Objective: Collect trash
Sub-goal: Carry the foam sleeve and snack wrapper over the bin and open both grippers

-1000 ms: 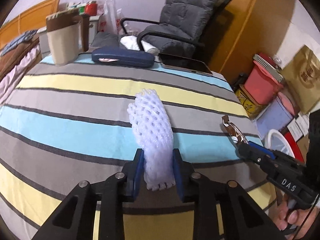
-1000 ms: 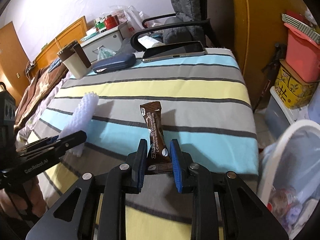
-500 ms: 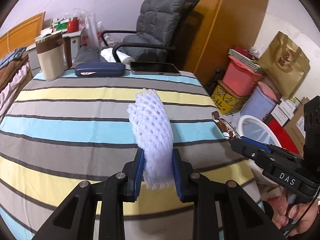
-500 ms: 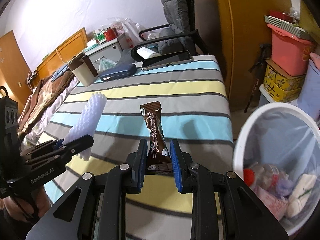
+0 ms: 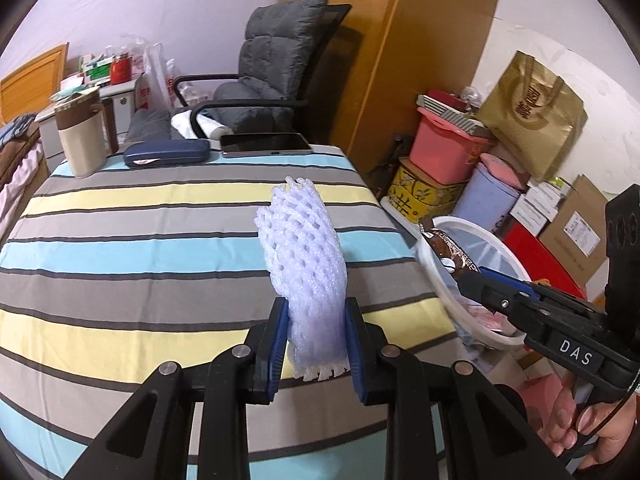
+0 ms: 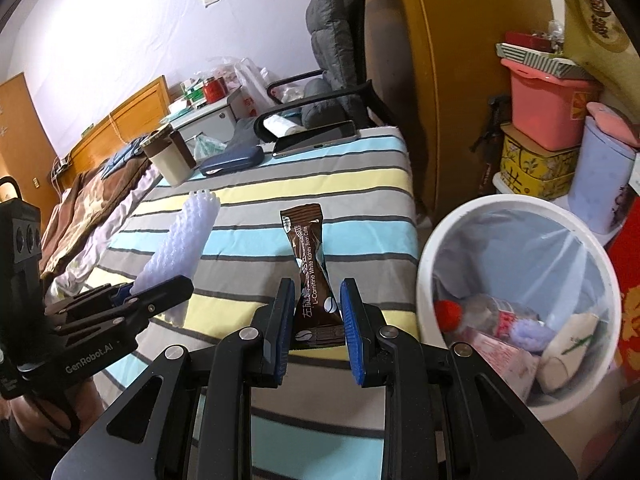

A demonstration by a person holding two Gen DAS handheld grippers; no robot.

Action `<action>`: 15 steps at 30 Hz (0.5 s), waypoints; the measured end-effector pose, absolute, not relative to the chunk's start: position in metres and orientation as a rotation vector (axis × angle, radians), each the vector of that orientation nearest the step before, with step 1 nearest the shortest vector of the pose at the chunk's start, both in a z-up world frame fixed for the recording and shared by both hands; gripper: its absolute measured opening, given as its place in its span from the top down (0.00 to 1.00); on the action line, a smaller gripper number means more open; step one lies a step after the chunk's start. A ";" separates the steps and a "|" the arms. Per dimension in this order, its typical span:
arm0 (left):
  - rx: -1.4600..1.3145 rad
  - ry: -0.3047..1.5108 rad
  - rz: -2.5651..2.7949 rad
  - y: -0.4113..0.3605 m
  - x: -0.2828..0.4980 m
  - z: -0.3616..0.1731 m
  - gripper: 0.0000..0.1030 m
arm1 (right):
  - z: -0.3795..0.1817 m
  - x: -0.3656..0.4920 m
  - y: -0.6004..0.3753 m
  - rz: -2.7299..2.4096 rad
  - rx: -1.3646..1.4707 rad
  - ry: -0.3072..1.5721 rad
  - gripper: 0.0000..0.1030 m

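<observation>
On my far left, at the back of the striped cloth-covered bench [image 5: 120, 248], I see a beige cup with a brown lid [image 5: 80, 136], then a dark blue glasses case [image 5: 166, 153] beside it, and a dark flat tablet [image 5: 266, 145] next to that, with a grey padded armchair [image 5: 276, 68] behind them. Nearer to me, my left gripper [image 5: 316, 340] is clamped on the lower end of a white foam mesh fruit sleeve [image 5: 306, 264], which stands up from between the 2 blue pads [image 5: 278, 344], above the bench. Further right, my right gripper [image 6: 318, 328] is closed on the bottom of a brown coffee sachet with white lettering [image 6: 310, 272], held upright over the bench's near right part. Right of that, off the bench edge, stands a round white waste bin with a clear plastic liner [image 6: 480, 208]; a bottle with a red cap [image 6: 472, 312] and some crumpled wrappers lie in it. Behind the bin I see a pink plastic box [image 6: 548, 108] stacked on a yellow patterned tin [image 6: 532, 168].
</observation>
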State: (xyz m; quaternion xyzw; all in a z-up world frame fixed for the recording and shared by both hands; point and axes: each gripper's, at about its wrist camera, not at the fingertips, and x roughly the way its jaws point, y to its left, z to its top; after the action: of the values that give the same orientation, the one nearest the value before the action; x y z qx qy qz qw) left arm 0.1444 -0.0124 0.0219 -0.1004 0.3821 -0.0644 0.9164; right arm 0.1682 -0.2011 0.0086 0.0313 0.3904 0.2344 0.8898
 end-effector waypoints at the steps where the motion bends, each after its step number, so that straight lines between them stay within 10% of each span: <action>1: -0.204 0.787 -0.141 -0.016 0.144 0.022 0.73 | 0.009 0.168 -0.203 0.483 0.067 0.809 0.75; 15: -0.177 0.796 -0.245 -0.059 0.152 0.026 0.73 | 0.006 0.162 -0.236 0.405 0.112 0.796 0.75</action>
State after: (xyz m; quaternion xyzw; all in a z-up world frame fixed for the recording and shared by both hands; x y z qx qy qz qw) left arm 0.1516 -0.0588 0.0256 -0.0857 0.3861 -0.1189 0.9107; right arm 0.1619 -0.2363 0.0056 0.0540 0.3846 0.1957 0.9005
